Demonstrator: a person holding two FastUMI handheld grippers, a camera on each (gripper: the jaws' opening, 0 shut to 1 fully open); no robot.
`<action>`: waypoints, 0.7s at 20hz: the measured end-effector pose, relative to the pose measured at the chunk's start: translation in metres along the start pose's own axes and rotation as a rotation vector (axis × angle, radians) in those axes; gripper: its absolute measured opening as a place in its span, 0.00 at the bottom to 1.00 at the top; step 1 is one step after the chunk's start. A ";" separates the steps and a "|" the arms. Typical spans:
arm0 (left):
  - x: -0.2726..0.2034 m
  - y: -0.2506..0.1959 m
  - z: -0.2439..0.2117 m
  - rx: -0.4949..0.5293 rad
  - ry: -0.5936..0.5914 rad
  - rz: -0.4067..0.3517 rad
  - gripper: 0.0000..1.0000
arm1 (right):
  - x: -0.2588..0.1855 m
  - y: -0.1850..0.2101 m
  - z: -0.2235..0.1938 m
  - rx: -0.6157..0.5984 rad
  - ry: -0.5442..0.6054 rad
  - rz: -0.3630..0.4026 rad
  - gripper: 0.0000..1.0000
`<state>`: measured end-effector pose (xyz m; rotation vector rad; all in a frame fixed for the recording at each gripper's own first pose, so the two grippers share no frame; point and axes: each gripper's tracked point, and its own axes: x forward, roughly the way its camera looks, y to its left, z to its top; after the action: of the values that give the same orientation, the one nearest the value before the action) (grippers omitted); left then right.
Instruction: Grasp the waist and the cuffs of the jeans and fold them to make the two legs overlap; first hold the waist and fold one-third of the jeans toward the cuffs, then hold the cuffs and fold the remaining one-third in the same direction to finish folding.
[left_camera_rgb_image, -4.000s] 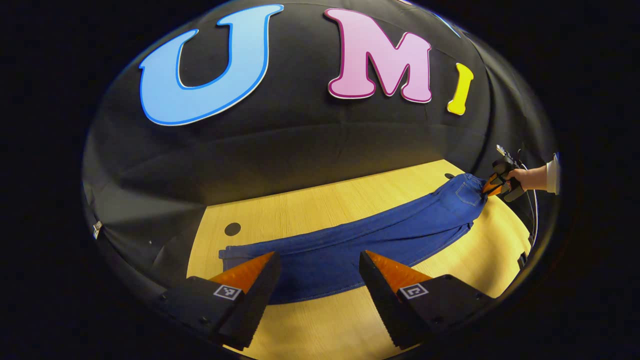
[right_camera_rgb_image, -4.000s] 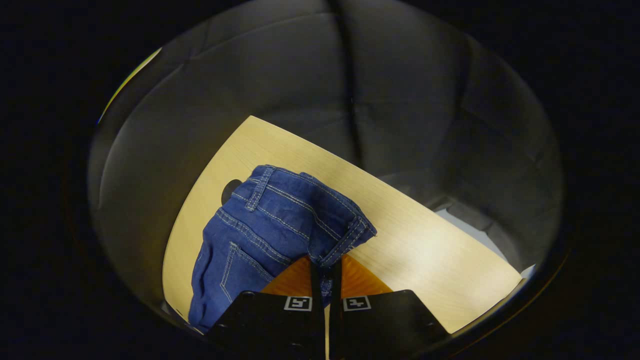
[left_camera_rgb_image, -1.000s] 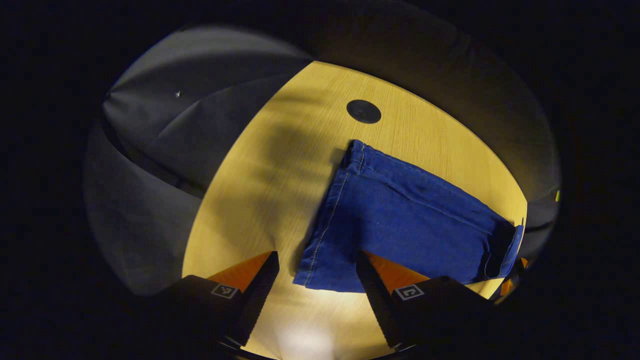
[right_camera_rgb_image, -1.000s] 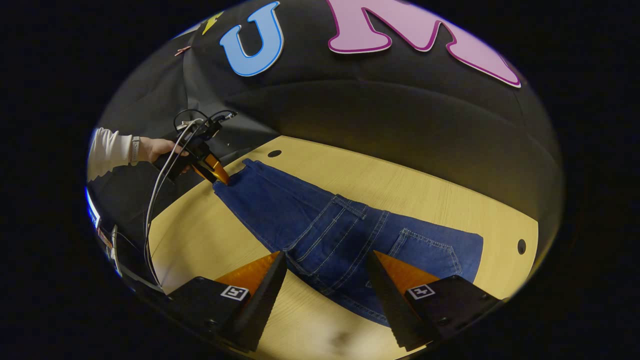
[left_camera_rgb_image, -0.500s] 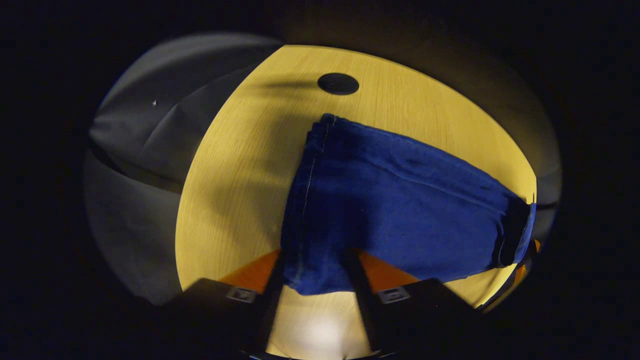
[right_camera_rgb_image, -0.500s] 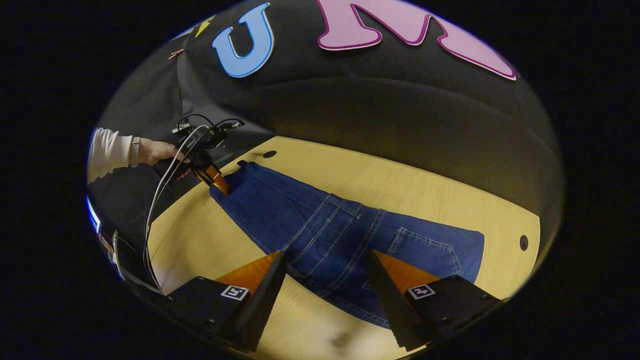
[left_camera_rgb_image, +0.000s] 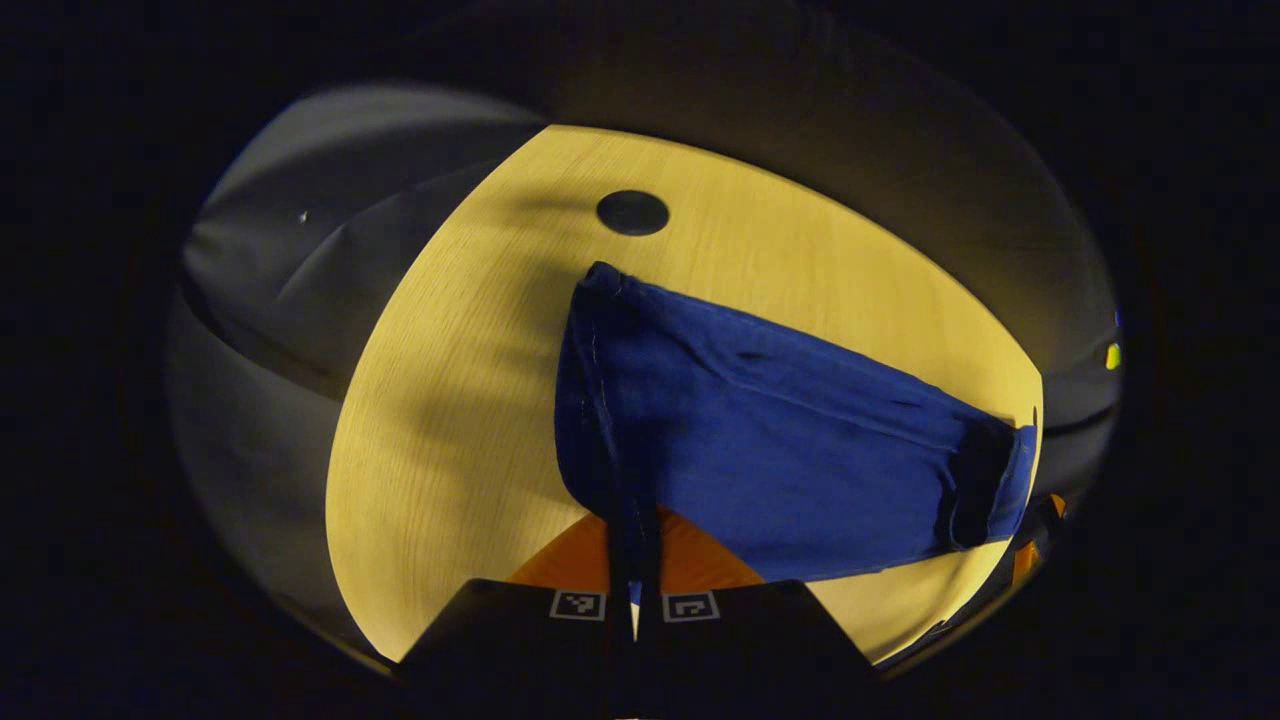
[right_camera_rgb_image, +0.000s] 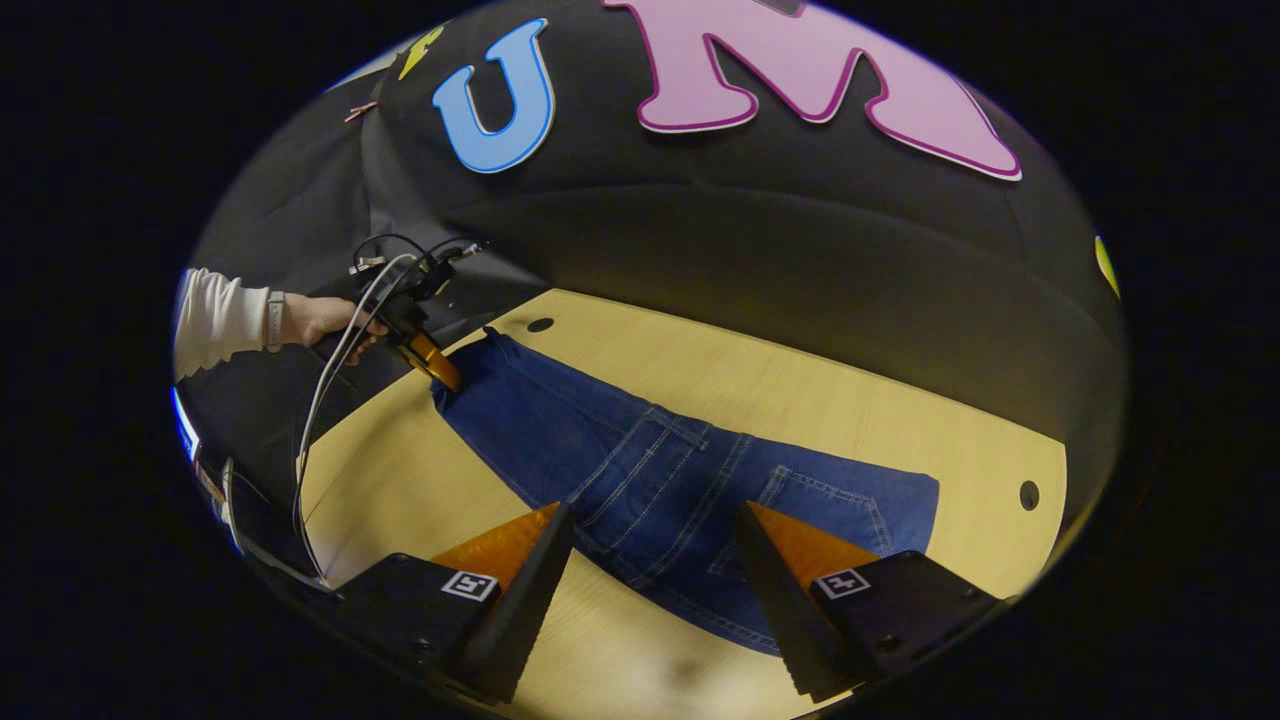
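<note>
The blue jeans (left_camera_rgb_image: 790, 450) lie lengthwise on the wooden table (left_camera_rgb_image: 450, 400), legs stacked. My left gripper (left_camera_rgb_image: 634, 530) is shut on the near corner of the cuffs (left_camera_rgb_image: 590, 400). In the right gripper view the jeans (right_camera_rgb_image: 620, 470) show the waist part folded over onto the legs, with a back pocket (right_camera_rgb_image: 820, 510) facing up. My right gripper (right_camera_rgb_image: 650, 560) stands open just above that folded part, nothing between its fingers. Farther off in that view the left gripper (right_camera_rgb_image: 437, 367) pinches the cuff end, held by a hand (right_camera_rgb_image: 320, 320) with a white sleeve.
Round dark holes sit in the tabletop, one beyond the cuffs (left_camera_rgb_image: 632, 212) and one near the far right edge (right_camera_rgb_image: 1028, 494). Cables (right_camera_rgb_image: 330, 370) trail from the left gripper over the table's left edge. The black cloth wall stands close behind the table (right_camera_rgb_image: 850, 420).
My left gripper, open around the cuff corner half a second ago, has shut on it. The right gripper, shut on the waist four seconds ago, is open above the folded-over waist.
</note>
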<state>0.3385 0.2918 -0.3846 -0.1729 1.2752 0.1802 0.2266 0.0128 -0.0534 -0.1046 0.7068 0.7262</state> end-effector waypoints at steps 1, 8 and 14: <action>-0.010 -0.008 0.003 0.020 -0.017 -0.016 0.02 | -0.004 -0.004 0.001 0.013 -0.009 -0.009 0.99; -0.105 -0.085 0.019 0.187 -0.132 -0.127 0.06 | -0.043 -0.029 0.004 0.072 -0.073 -0.087 0.99; -0.177 -0.206 0.024 0.373 -0.206 -0.218 0.06 | -0.088 -0.051 0.005 0.125 -0.132 -0.149 0.98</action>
<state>0.3584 0.0898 -0.2023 0.0281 1.0555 -0.2226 0.2154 -0.0747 -0.0020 0.0053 0.6096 0.5394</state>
